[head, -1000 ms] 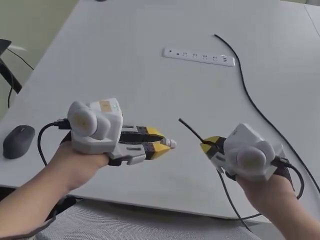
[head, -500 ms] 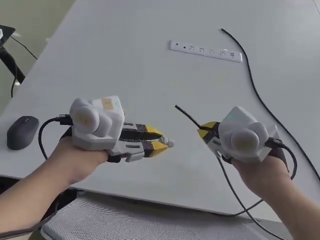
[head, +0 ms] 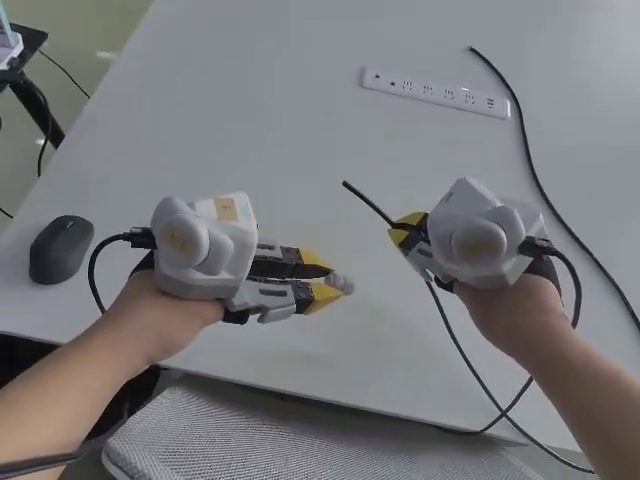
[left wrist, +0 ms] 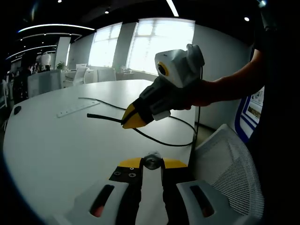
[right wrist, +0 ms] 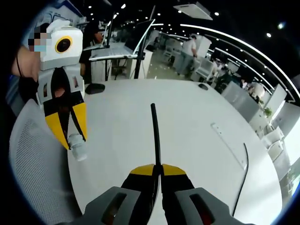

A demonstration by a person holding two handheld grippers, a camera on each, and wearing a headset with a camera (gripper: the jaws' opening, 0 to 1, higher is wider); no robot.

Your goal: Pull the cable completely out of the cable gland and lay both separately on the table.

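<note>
— How many pieces have you got hold of?
— Two, one per hand. My left tongs (head: pixel 318 281) are pressed together on the one small pale gland (head: pixel 342 286), which sticks out just past the yellow tips. My right tongs (head: pixel 398 233) are pinching the one thin black cable (head: pixel 365 203); its short free end points away from the tips.
— Are cable and gland touching?
— No. They are apart, with bare worktop (head: pixel 250 120) between them. Both are held over its near edge, neither lying on it.
— What else is on it?
— One white power strip (head: pixel 435 93) at the far side, one second black cord (head: pixel 530 170) curving past the strip's right end, and one dark mouse (head: pixel 60 247) near the left edge.
</note>
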